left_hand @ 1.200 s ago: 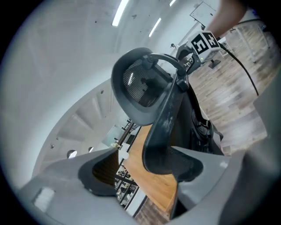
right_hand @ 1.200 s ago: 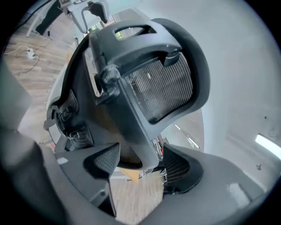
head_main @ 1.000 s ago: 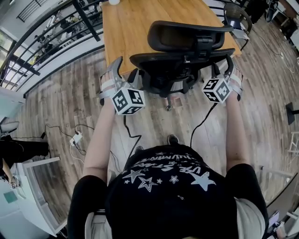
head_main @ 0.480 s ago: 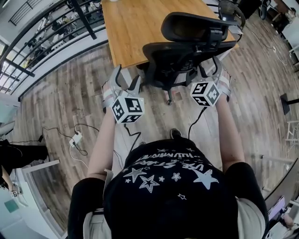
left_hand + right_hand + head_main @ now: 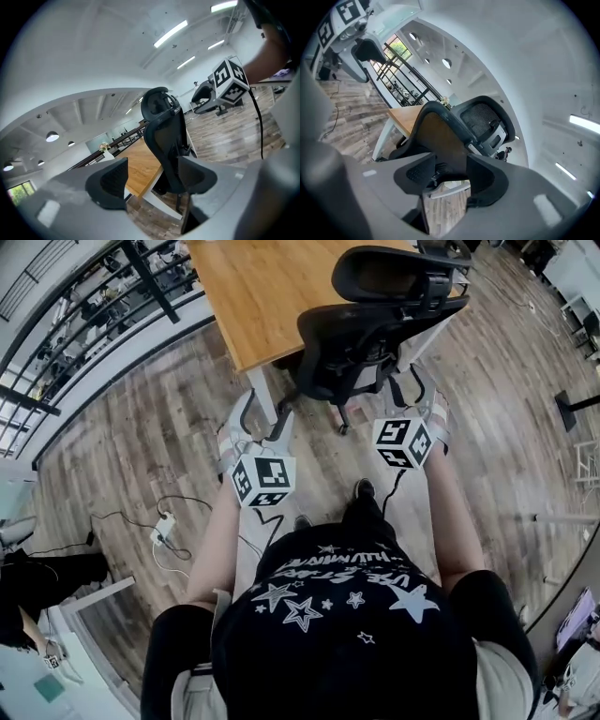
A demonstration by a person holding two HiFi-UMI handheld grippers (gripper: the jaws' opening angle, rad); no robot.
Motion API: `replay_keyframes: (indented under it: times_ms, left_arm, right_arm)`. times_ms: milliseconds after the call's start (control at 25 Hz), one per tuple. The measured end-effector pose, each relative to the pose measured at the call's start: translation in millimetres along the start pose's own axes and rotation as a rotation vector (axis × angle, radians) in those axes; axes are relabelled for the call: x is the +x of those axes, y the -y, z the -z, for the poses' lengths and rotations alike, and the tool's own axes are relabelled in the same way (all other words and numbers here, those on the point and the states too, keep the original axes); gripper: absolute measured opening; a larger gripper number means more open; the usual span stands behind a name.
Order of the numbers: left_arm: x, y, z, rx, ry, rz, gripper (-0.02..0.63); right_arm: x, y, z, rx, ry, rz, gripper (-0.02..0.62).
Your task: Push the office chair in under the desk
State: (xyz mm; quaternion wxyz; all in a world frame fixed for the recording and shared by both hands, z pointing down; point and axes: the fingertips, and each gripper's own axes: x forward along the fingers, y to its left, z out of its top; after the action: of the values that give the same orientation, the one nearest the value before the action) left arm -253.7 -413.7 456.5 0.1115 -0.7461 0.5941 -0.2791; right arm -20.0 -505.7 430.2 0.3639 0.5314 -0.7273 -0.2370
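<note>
The black mesh office chair (image 5: 370, 338) stands with its seat partly under the wooden desk (image 5: 267, 287), its back and headrest toward me. My left gripper (image 5: 264, 416) is open on the floor side, left of the chair and clear of it; the chair (image 5: 164, 136) shows beyond its jaws (image 5: 152, 180). My right gripper (image 5: 406, 388) sits close behind the chair's right side. Its jaws have just been closing and still stand apart, nothing between the pads (image 5: 445, 178). The chair back (image 5: 450, 133) rises just past them.
A white desk leg (image 5: 265, 395) stands between the left gripper and the chair. A power strip with cables (image 5: 164, 526) lies on the wood floor at left. A black railing (image 5: 84, 324) runs along the far left. Another chair (image 5: 445, 249) is behind the desk.
The chair has rolled toward the desk and both grippers followed. They flanked the chair back before; now the left one trails off to its left. The right jaws stand narrower.
</note>
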Motion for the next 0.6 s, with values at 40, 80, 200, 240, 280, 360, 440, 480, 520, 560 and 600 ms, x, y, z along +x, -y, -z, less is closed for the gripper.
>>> replay_keyframes:
  times_ms: [40,80,200,240,280,360,440,480,520,560,600]
  left_arm:
    - [-5,1,2,-0.012,0.014,0.013,0.345]
    - [-8,3,5,-0.024,0.025,0.026,0.335]
    - [-15,9,11,-0.065,0.043,0.059,0.310]
    - [-17,11,13,-0.083,0.046,0.065,0.298]
    - [-19,13,14,-0.101,0.047,0.071,0.281]
    - [-21,18,17,-0.134,0.049,0.081,0.253]
    - [-25,21,18,-0.163,0.063,0.077,0.204]
    - [-27,22,18,-0.178,0.076,0.066,0.168]
    - [-28,23,18,-0.190,0.088,0.051,0.125]
    - [-29,23,18,-0.197,0.097,0.037,0.088]
    - [-29,24,18,-0.199,0.100,0.027,0.068]
  right_arm:
    - [-8,-5,1,0.017,-0.010,-0.001,0.211]
    - [-15,-11,4,0.032,-0.022,-0.004,0.209]
    - [-33,-26,13,0.056,-0.058,-0.014,0.196]
    - [-38,-28,15,0.060,-0.062,-0.014,0.183]
    - [-41,-31,16,0.065,-0.063,-0.014,0.172]
    - [-46,-33,17,0.080,-0.063,-0.013,0.152]
    - [-51,-36,20,0.103,-0.066,-0.014,0.124]
    - [-53,-37,21,0.118,-0.066,-0.013,0.105]
    - [-54,-37,23,0.136,-0.064,-0.010,0.080]
    - [-55,-37,24,0.158,-0.060,-0.005,0.057]
    - [-55,-38,27,0.181,-0.059,0.000,0.030]
